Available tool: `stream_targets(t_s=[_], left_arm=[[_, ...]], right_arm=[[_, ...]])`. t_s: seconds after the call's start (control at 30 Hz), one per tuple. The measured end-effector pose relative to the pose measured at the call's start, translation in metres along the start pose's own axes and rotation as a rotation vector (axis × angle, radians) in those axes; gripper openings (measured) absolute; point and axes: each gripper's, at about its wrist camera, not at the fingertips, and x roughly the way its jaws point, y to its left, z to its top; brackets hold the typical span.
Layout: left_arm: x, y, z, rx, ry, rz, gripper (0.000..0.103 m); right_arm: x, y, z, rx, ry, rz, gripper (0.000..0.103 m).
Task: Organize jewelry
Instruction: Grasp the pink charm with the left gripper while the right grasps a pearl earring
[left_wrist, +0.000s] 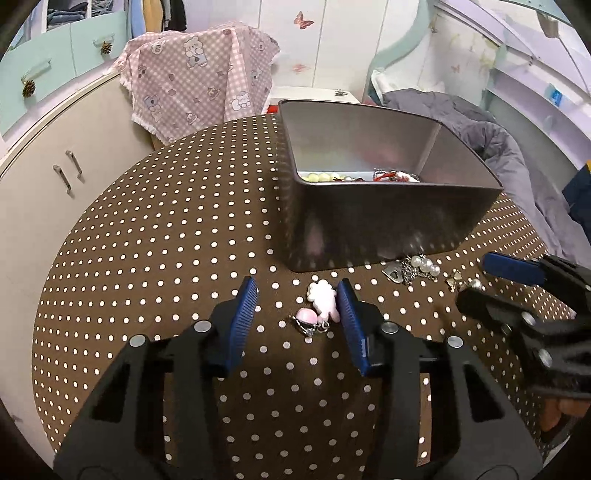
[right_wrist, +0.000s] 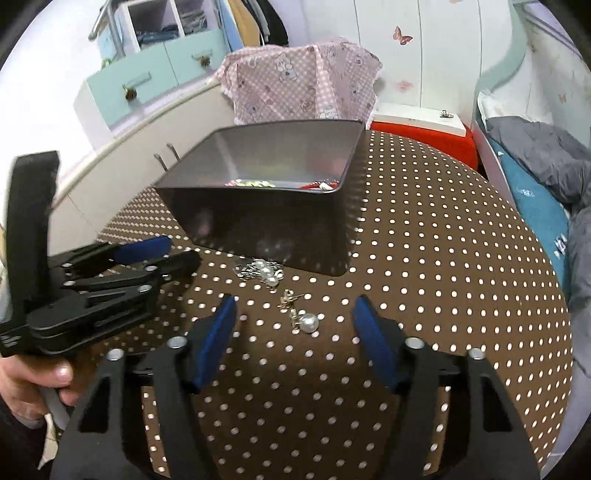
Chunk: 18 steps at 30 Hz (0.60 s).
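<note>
Both tongs sit with their blue ribbed pads spread apart, gripping nothing. My left gripper (left_wrist: 297, 306) straddles a pink charm (left_wrist: 319, 302), a matte, lumpy flower-like piece joined to a glossy pink bead with a small silver clasp; it lies on the cloth just beside my right-hand pad. My right gripper (right_wrist: 293, 325) frames a pearl earring (right_wrist: 301, 314), a round shiny pearl on a thin gold-toned fitting, lying between the pads but touching neither.

Near the front wall of the metal tin (left_wrist: 388, 221), a pearl-and-chain cluster (left_wrist: 413, 267) with a silver heart tag rests on the polka-dot tablecloth (left_wrist: 166, 240), brown fabric with white dots. That tin is rectangular with rounded corners, dark outside and brushed silver inside, and it holds yellowish beads, pearls and something red at the bottom.

I can read no writing on any jewelry or on the tin.
</note>
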Motion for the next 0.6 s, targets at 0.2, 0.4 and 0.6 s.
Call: stream_targets(t_s=[0.2,0.4,0.6], left_arm=[[-0.004,0.001,-0.006,0.007,-0.006,-0.023,0.034],[-0.010,0.001,-0.012,0.016,-0.005,-0.067,0.021],[-0.019,0.008,-0.021,0.005,-0.001,-0.119,0.015]], right_arm=[[0.004,0.007,-0.005,-0.062,0.013,-0.031,0.018],[0.000,0.014,-0.012,-0.066,0.010,-0.030,0.012],[-0.015,0.016,-0.021,-0.039,-0.004,-0.006,0.012]])
